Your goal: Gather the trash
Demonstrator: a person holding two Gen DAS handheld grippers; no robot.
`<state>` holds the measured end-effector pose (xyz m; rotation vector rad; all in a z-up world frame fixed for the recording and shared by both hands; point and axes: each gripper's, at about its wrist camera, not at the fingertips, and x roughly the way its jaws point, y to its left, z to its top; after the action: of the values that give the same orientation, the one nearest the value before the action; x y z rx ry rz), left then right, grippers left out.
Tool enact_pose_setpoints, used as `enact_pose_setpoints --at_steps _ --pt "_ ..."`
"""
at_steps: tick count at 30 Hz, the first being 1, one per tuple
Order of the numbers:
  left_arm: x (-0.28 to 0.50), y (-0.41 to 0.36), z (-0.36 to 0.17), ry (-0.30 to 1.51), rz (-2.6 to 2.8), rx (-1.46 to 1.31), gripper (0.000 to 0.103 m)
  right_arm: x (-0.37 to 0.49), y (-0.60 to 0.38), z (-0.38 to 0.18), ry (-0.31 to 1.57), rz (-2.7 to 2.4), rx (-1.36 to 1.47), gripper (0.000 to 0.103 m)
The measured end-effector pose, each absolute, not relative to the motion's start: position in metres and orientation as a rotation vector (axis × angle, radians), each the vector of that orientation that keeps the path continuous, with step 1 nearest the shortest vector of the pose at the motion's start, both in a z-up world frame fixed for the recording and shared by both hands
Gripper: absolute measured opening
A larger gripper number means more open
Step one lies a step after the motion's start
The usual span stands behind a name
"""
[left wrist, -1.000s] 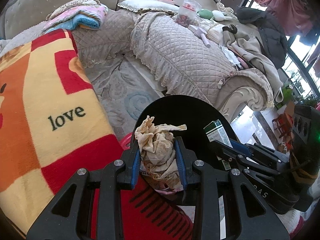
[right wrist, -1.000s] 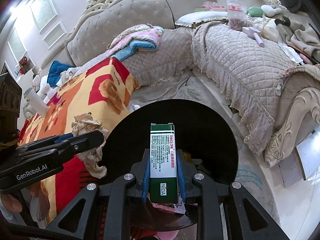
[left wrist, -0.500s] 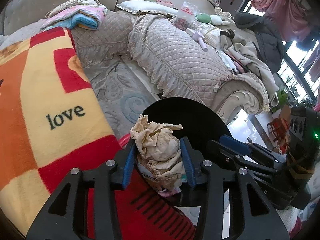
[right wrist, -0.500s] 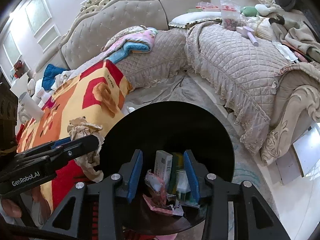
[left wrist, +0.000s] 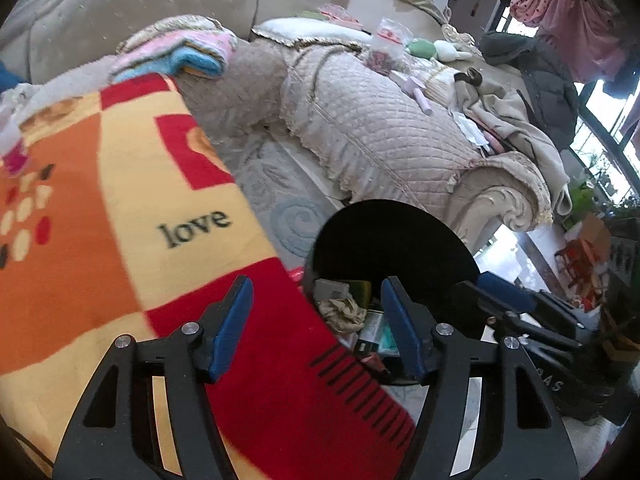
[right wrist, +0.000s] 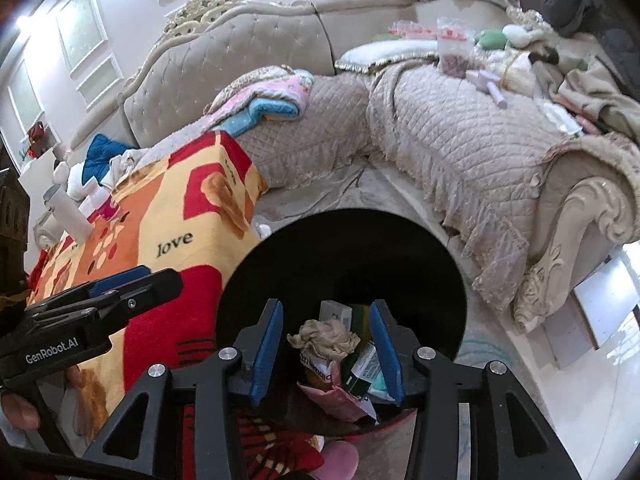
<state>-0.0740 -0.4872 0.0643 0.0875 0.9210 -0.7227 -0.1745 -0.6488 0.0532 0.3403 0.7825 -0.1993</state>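
Black left gripper [left wrist: 316, 328] frame, blue-padded jaws, silver screws, "GenRobot.AI" lettering.

The black bin [right wrist: 344, 256] stands on the pale floor [right wrist: 500, 344] below the right claw [right wrist: 326, 346]. Inside it lie crumpled paper [right wrist: 324, 338] and small cartons [right wrist: 335, 312]. A patterned blanket [right wrist: 168, 220] spreads left of the claw.

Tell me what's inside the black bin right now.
Inside the black bin: crumpled brown paper on top, a white box, a green box and a pink wrapper. Anything beneath is hidden.
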Motion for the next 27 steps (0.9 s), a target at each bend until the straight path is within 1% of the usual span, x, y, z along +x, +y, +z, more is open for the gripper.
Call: enact_pose_setpoints --at_steps 6,8,9,10,18,27 --pt "-0.09 -0.464 0.084 0.842 -0.676 0.108 0.065 -0.19 -0.627 0.078 0.707 -0.244 0.293 0.047" --pt "-0.093 -0.456 0.091 0.827 -0.67 0.096 0.065 -0.194 -0.62 0.086 0.682 -0.255 0.281 0.052" --pt "-0.095 -0.453 0.093 0.817 -0.669 0.092 0.065 -0.196 -0.617 0.09 0.67 -0.261 0.275 0.059" --pt "-0.096 -0.45 0.096 0.805 -0.667 0.09 0.065 -0.198 -0.614 0.093 0.657 -0.268 0.268 0.063" --pt "-0.108 -0.434 0.113 0.718 -0.641 0.075 0.065 -0.204 -0.597 0.112 0.599 -0.279 0.239 0.064" --pt "-0.115 -0.428 0.118 0.667 -0.625 0.094 0.065 -0.207 -0.59 0.123 0.578 -0.279 0.232 0.068"
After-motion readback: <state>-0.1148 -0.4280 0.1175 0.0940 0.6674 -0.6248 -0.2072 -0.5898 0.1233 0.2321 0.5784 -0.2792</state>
